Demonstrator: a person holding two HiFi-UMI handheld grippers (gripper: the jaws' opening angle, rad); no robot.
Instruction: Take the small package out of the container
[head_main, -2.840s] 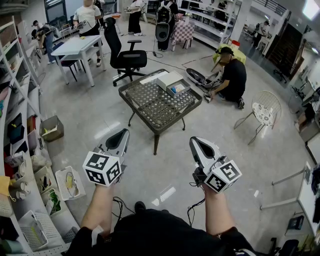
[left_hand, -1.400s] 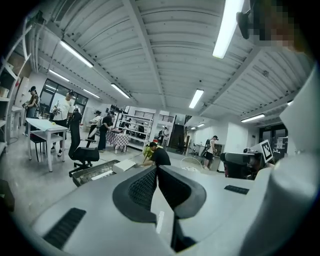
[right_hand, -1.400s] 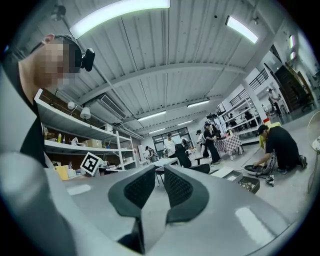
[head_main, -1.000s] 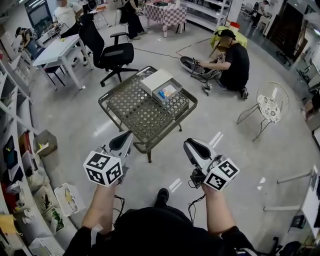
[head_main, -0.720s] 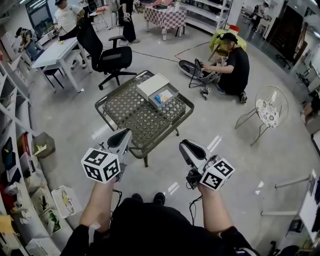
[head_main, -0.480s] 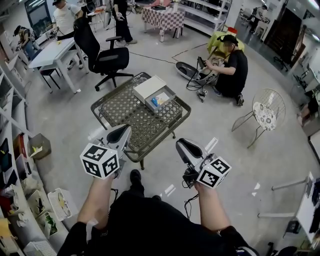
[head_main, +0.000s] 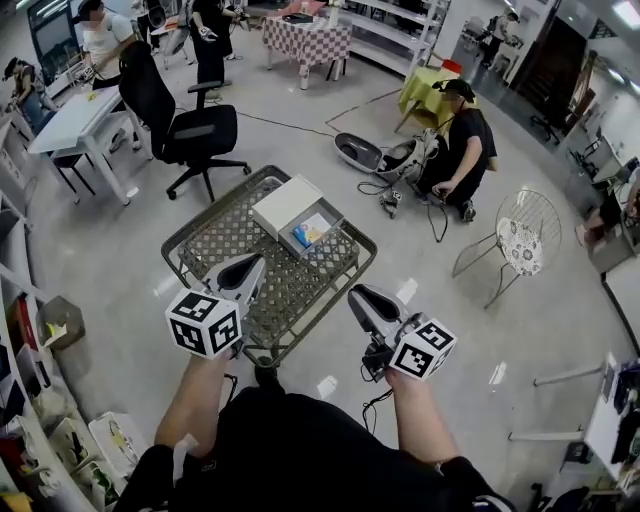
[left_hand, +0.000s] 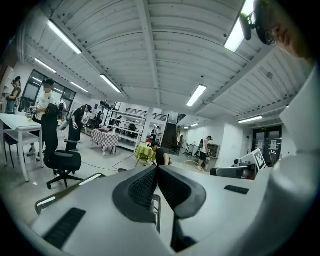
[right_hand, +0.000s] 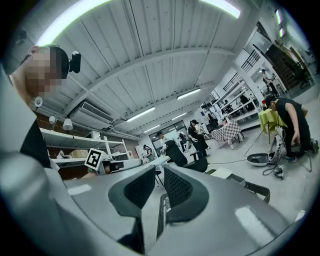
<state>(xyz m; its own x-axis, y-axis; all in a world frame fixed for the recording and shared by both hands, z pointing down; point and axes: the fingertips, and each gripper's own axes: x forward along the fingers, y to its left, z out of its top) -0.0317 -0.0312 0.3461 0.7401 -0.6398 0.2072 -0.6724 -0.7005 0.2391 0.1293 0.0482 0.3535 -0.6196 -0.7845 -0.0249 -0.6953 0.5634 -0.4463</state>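
A low wire-mesh table (head_main: 222, 240) stands just beyond both grippers. On its far side sits an open container (head_main: 327, 243) holding a small blue and yellow package (head_main: 307, 233). A white lid (head_main: 285, 204) lies beside the container. My left gripper (head_main: 243, 272) hovers over the table's near left part, pads touching, empty. Over the table's near right edge my right gripper (head_main: 360, 300) is held with only a narrow slit between its pads (right_hand: 176, 186) and nothing in it. Both are well short of the container. The right gripper view shows the lid (right_hand: 224, 173) far ahead.
A black office chair (head_main: 190, 128) and a white desk (head_main: 70, 108) stand beyond the table at left. A person in black crouches by cables (head_main: 455, 145) at the back right, near a white wire chair (head_main: 522, 240). Shelving (head_main: 20, 340) lines the left side.
The table has come much closer and now lies under the gripper tips. Both grippers keep the same pose side by side, jaws unchanged.
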